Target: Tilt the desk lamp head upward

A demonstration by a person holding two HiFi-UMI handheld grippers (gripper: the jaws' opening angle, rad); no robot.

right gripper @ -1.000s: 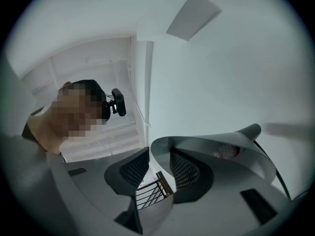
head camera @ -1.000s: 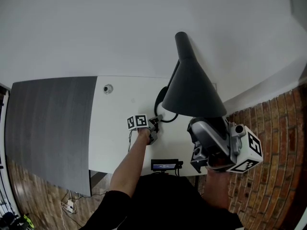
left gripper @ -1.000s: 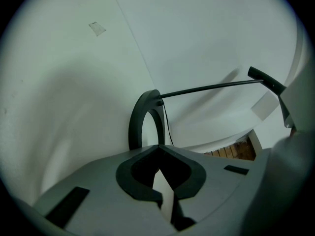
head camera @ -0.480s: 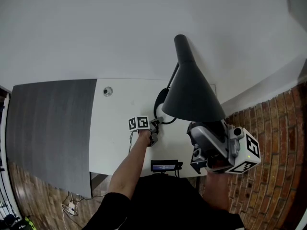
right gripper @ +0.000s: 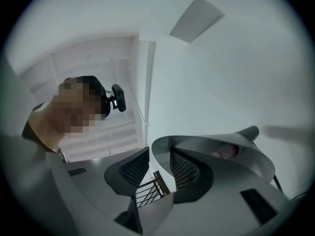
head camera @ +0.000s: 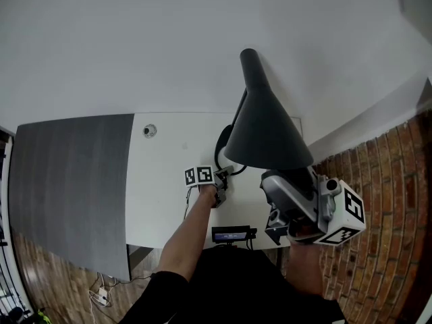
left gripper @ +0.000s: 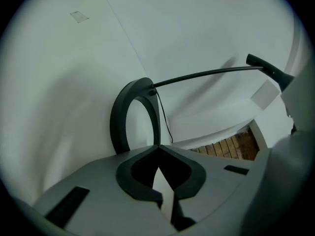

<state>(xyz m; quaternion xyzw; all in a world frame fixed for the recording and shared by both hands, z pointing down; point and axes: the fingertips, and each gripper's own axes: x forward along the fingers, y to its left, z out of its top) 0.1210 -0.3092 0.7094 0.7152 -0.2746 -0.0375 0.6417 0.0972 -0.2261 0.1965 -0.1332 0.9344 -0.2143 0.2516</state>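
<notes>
The desk lamp's dark cone head (head camera: 266,130) stands over the right part of the white desk (head camera: 162,201). Its thin arm (left gripper: 206,74) runs down to a ring-shaped base (head camera: 221,146). My right gripper (head camera: 287,175) is under the cone's lower rim. In the right gripper view the shade's rim (right gripper: 165,144) runs between the jaws, which are shut on it (right gripper: 160,166); the bulb (right gripper: 224,151) shows inside. My left gripper (head camera: 219,181) rests low at the near side of the ring base (left gripper: 135,117), with its jaw tips together (left gripper: 157,149).
A dark grey panel (head camera: 74,181) adjoins the desk on the left. A small round fitting (head camera: 150,131) sits near the desk's back edge, and a small screen unit (head camera: 231,234) hangs at its front edge. Brick floor (head camera: 385,201) lies to the right. The person (right gripper: 78,112) shows in the right gripper view.
The lamp head and my right gripper on its rim have shifted slightly left and up together. My left gripper stays by the base.
</notes>
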